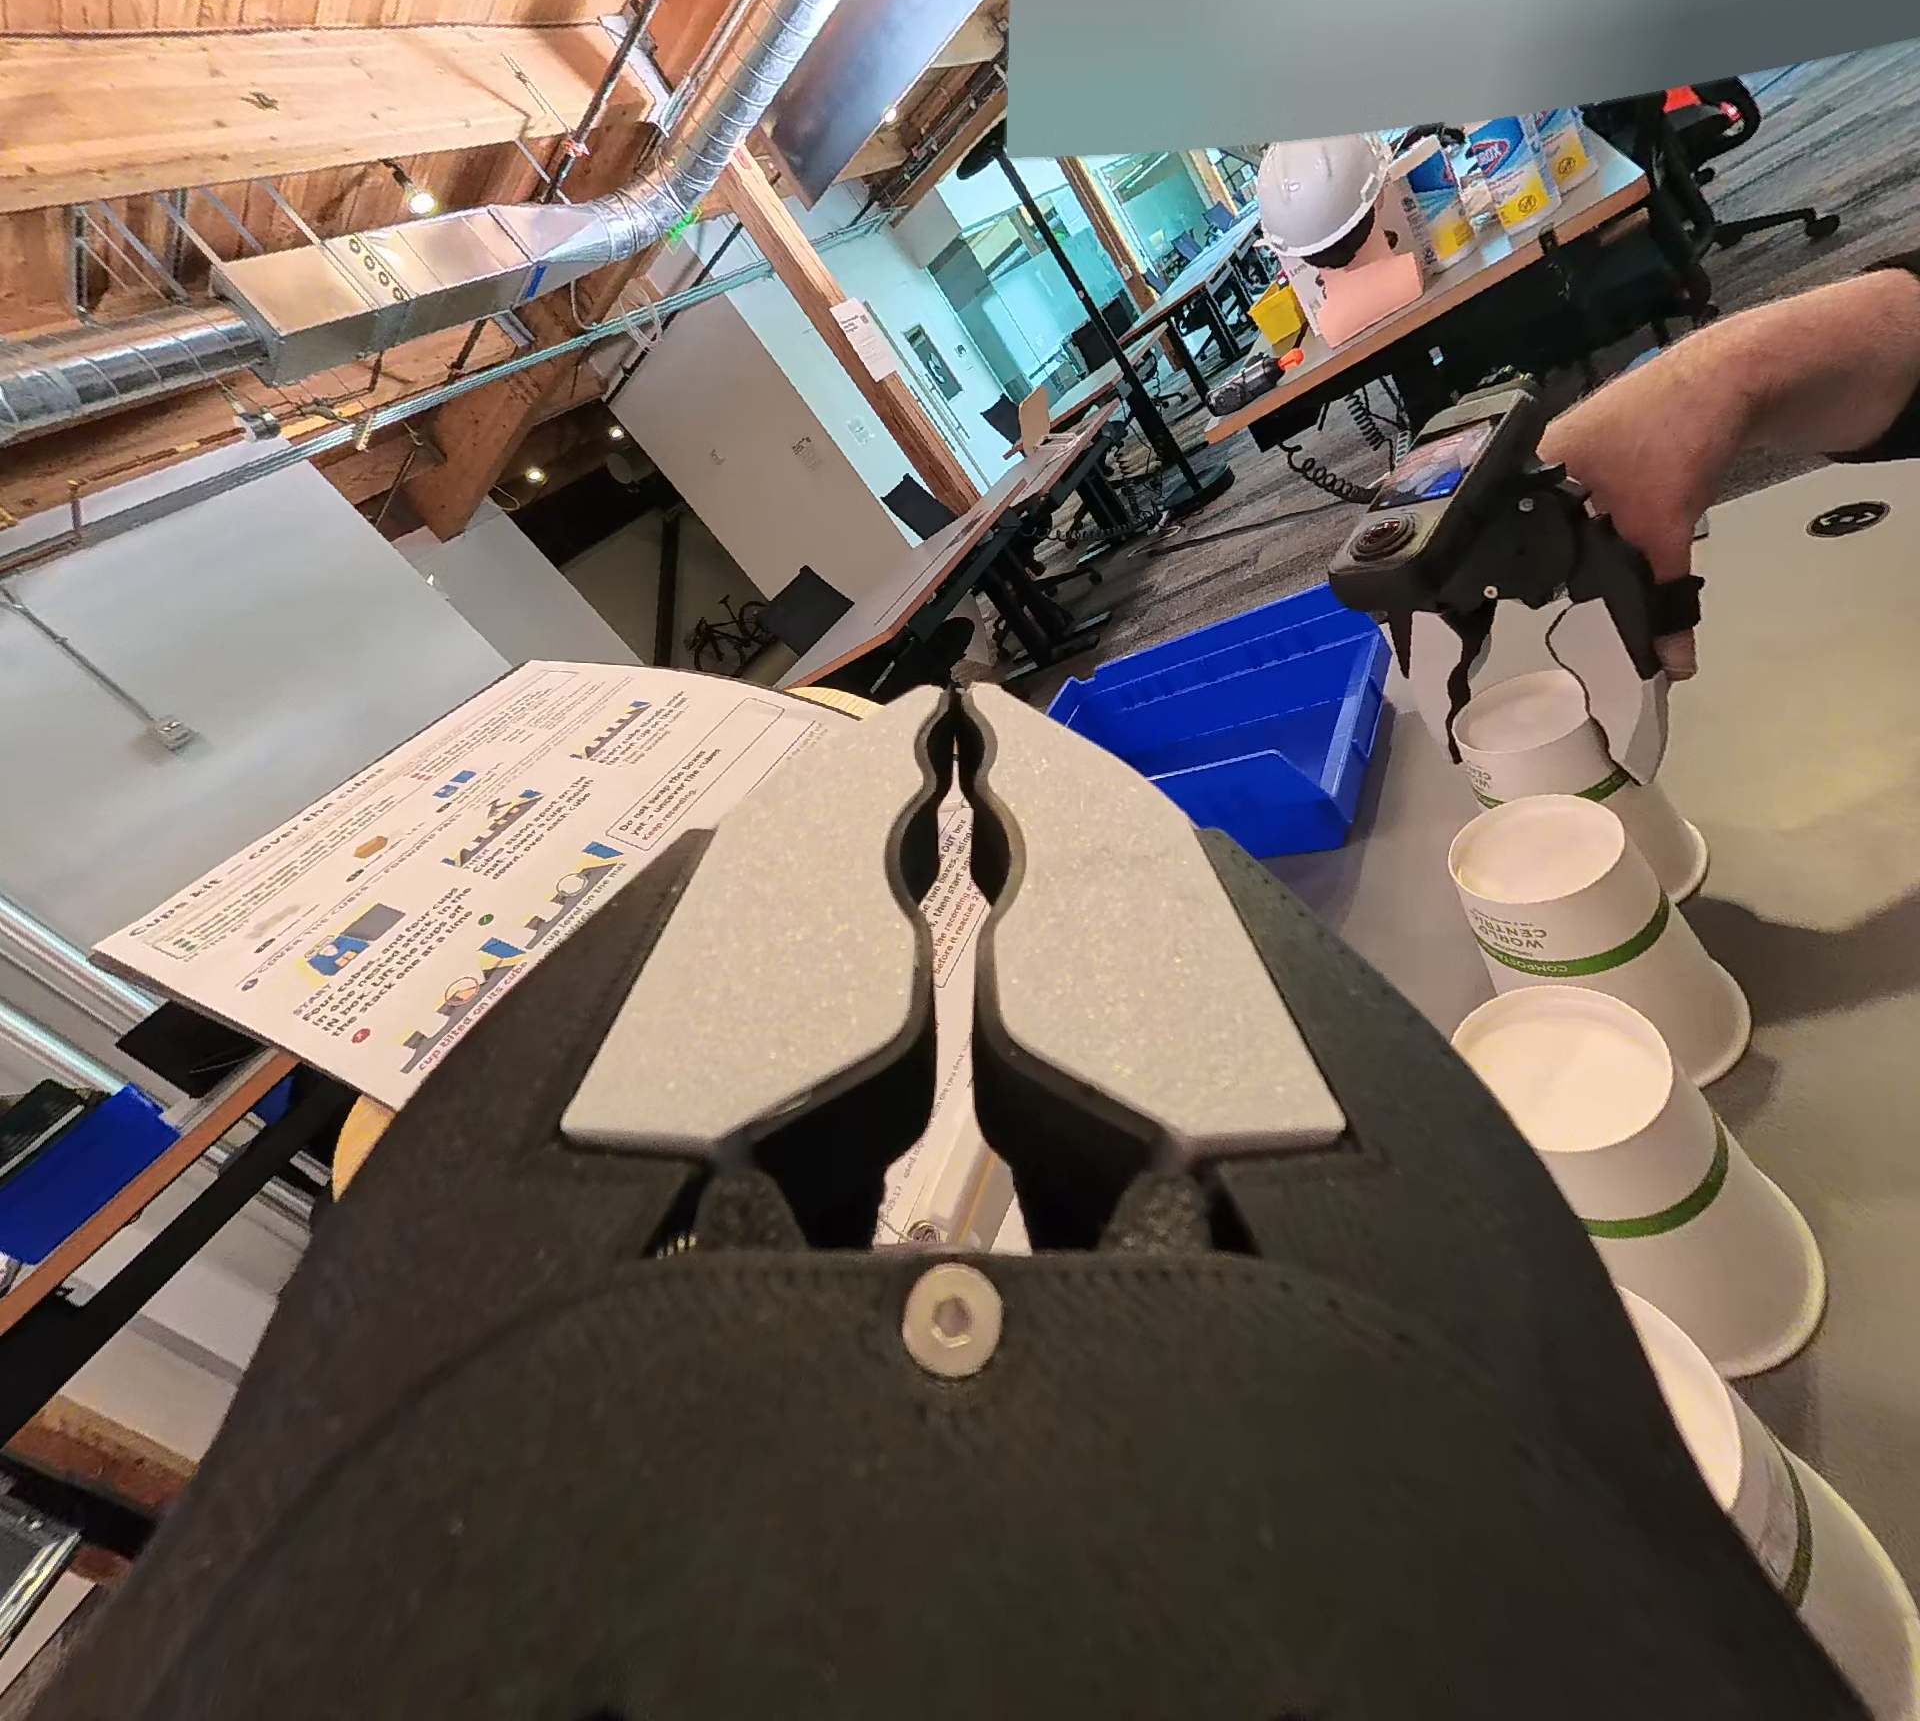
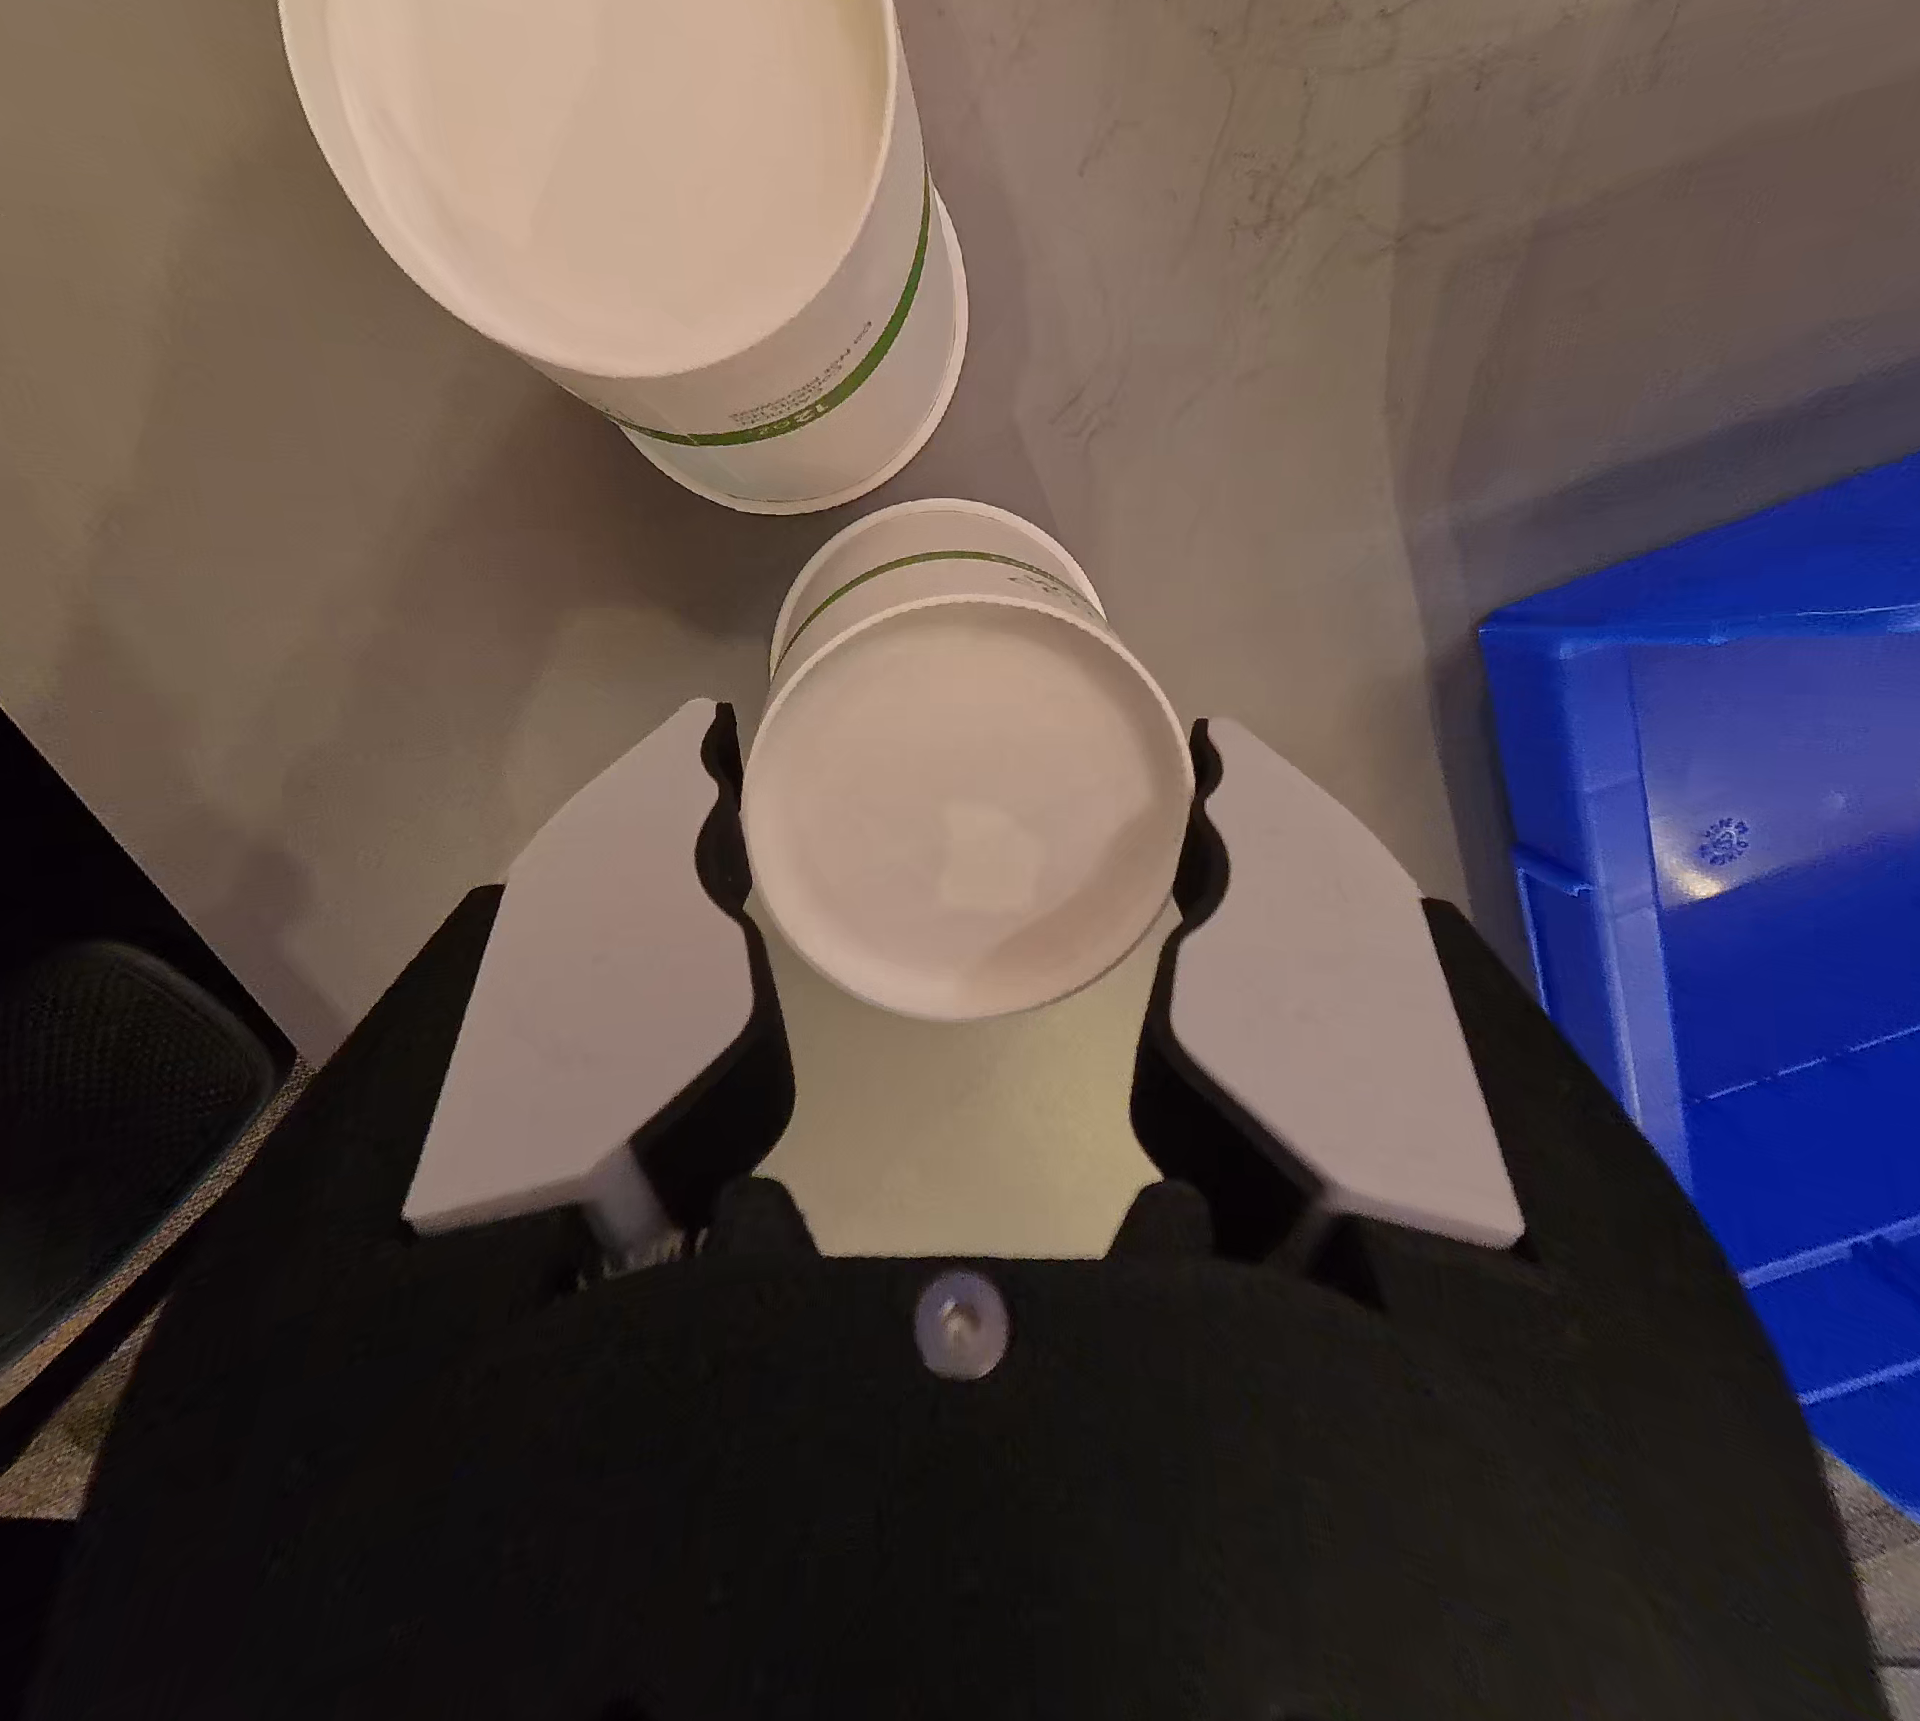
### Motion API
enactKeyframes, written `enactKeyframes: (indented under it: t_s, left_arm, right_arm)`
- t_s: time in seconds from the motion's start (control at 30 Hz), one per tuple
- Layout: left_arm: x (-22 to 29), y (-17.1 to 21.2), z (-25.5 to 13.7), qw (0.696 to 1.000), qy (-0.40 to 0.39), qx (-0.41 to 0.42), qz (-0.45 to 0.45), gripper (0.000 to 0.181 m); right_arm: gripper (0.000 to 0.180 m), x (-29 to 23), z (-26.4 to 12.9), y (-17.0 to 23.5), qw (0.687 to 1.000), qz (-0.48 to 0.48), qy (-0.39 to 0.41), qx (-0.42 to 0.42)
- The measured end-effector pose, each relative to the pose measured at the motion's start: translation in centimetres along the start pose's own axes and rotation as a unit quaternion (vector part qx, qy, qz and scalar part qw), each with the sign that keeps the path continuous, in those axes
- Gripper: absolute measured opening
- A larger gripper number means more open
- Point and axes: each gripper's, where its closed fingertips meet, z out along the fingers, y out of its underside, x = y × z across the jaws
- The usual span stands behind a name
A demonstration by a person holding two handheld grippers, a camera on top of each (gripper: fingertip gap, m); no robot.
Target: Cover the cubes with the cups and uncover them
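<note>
At twelve o'clock from your right tool, an upturned paper cup sits between the pads, which flank its raised base so closely that I cannot tell whether they press it or only bracket it. A second inverted cup stands at eleven o'clock on the grey tabletop, and the blue bin lies at three o'clock. No cubes show; presumably the cups hide them. Your left tool points up and away from the work, pads together, holding nothing. From the left wrist view, four cups stand in a row, so I judge you are at the farthest one, covering or uncovering. Next, lift straight up without crushing the thin wall.
</note>
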Motion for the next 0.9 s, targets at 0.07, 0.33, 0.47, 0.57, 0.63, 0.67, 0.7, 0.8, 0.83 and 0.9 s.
enactKeyframes:
  t_s: [0.07,0.33,0.47,0.57,0.63,0.67,0.7,0.8,0.83,0.9]
  left_arm:
    - [0.0,0.0,0.1,1.0,0.001,-0.001,0.0,0.0]
    - [-0.1,0.1,0.0,1.0,-0.003,-0.004,0.0,0.0]
    - [-0.7,0.4,-0.2,1.0,-0.022,-0.006,-0.008,0.0]
    - [-1.4,1.3,-0.8,0.998,-0.05,-0.018,-0.023,0.0]
    - [-1.7,2.5,-1.4,0.996,-0.067,-0.034,-0.038,0.0]
    - [-1.7,3.3,-1.7,0.995,-0.077,-0.044,-0.044,0.0]
    - [-1.7,4.2,-2.1,0.994,-0.086,-0.055,-0.05,0.0]
    - [-0.8,7.5,-3.3,0.987,-0.11,-0.087,-0.076,0.0]
    - [-0.3,8.8,-3.7,0.984,-0.118,-0.102,-0.082,0.0]
    - [0.5,11.7,-4.4,0.976,-0.144,-0.134,-0.095,0.0]
  right_arm:
    - [0.082,0.1,0.0,-0.1,1.0,0.002,0.0,0.003]
    - [0.122,1.1,-2.5,-0.6,0.997,0.012,0.049,0.058]
    - [0.113,2.3,-7.0,-1.0,0.985,0.035,0.081,0.146]
    - [0.086,4.1,-10.4,-1.1,0.961,0.069,0.111,0.242]
    - [0.051,5.5,-12.0,-0.8,0.94,0.088,0.139,0.298]
    - [0.036,6.0,-12.6,-0.7,0.928,0.095,0.146,0.328]
    - [0.022,6.3,-13.1,-0.7,0.915,0.097,0.15,0.361]
    - [0.0,7.8,-13.9,-0.4,0.876,0.115,0.171,0.435]
    - [0.0,8.2,-13.7,-0.2,0.868,0.124,0.175,0.448]
    - [0.0,8.9,-13.4,-0.2,0.849,0.128,0.195,0.474]
